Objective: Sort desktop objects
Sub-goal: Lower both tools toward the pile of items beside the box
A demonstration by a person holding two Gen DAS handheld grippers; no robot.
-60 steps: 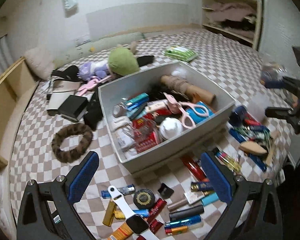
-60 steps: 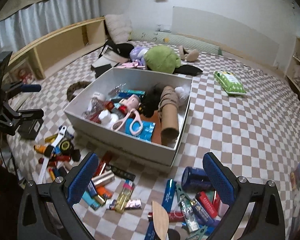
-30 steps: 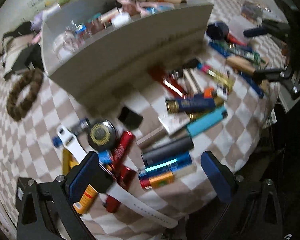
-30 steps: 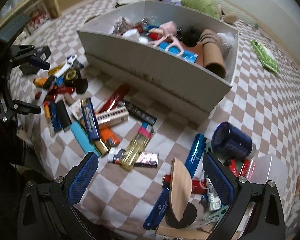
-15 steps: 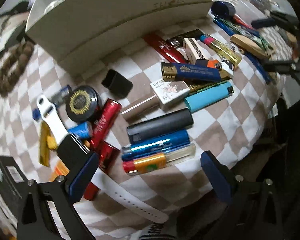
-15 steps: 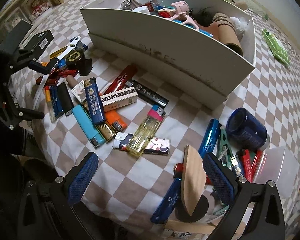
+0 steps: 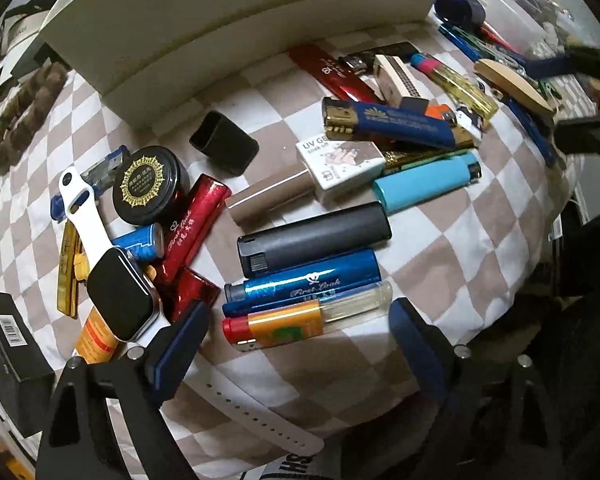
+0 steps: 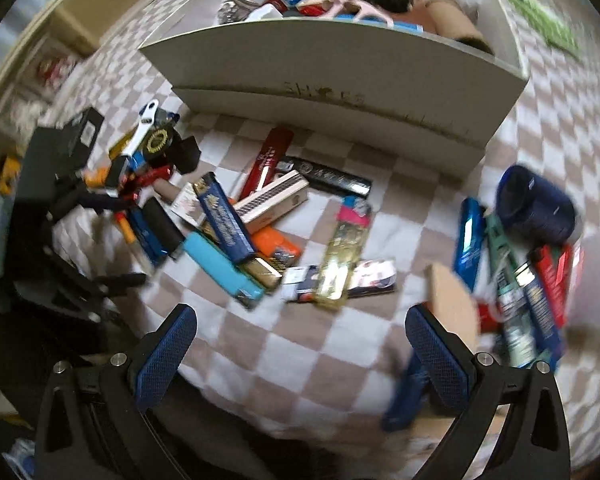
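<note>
Both claws gape wide, empty — your left claw (image 7: 296, 344) sits low over the clear orange-labelled lighter (image 7: 306, 320), beside the blue lighter (image 7: 300, 282). Loose lighters litter the checkered bed in front of the grey bin (image 8: 340, 68). Looks like pick approach: straddle one lighter only. Bin contents show only in right view — blurred.

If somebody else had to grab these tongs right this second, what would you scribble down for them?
Left tongs: open, empty, low over the clear lighter with the orange label.
Right tongs: open, empty, above bare checked cloth.
White box holds many items already.
Left to sort: the pile in front of it, including the light blue lighter, dark grey lighter, white-strap watch, round black tin, plus the dark blue cup group to the right.
</note>
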